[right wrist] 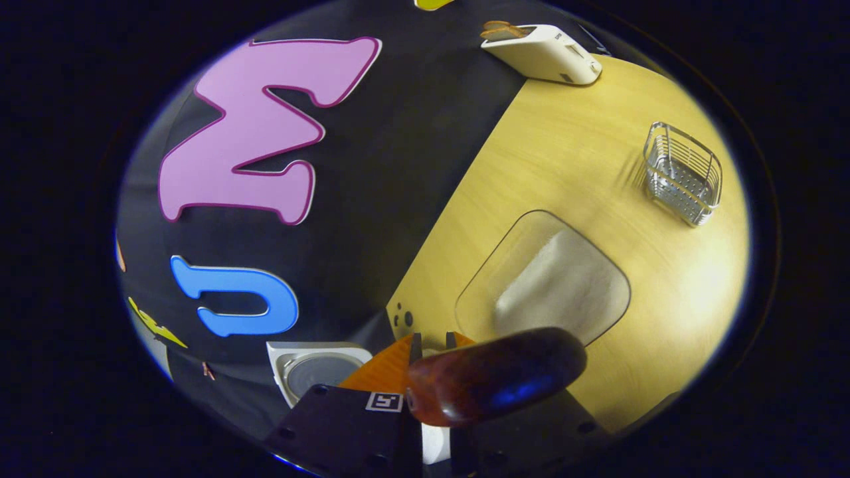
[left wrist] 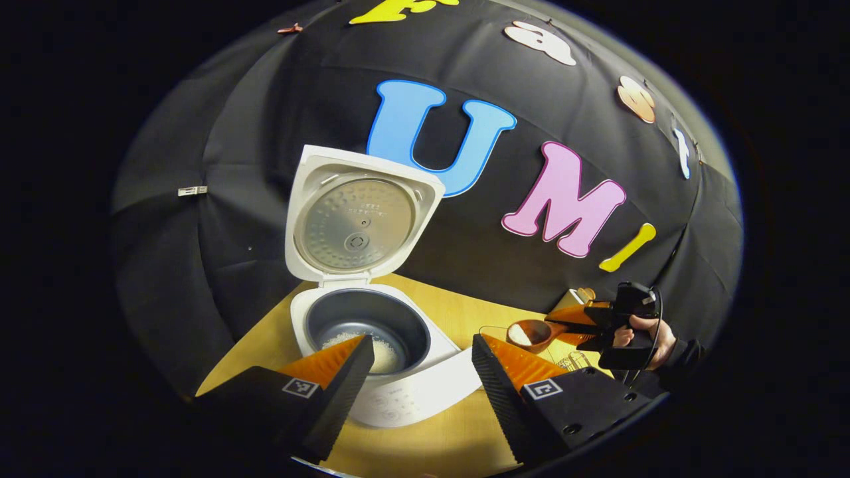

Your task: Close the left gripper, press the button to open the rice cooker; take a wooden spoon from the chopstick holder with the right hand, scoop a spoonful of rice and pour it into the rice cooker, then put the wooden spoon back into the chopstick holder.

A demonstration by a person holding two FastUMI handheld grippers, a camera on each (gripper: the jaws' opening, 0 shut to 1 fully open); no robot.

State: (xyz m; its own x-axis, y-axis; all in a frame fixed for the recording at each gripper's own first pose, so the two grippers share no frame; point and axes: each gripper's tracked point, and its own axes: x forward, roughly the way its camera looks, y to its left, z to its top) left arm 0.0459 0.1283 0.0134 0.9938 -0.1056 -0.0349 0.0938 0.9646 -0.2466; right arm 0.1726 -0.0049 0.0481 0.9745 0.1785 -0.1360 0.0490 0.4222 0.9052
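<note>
The white rice cooker stands with its lid raised, and some rice lies in its dark pot. My left gripper hovers in front of the cooker, open, nothing between its fingers. To the right, a hand holds my right gripper, shut on the handle of a wooden spoon that carries white rice. In the right gripper view, the spoon lies across my right gripper, above a clear container of rice. The cooker lid shows low on the left.
A wire chopstick holder stands on the wooden table beyond the rice container. A white toaster sits at the table's far edge against the black cloth wall. The wire holder sits below the right gripper.
</note>
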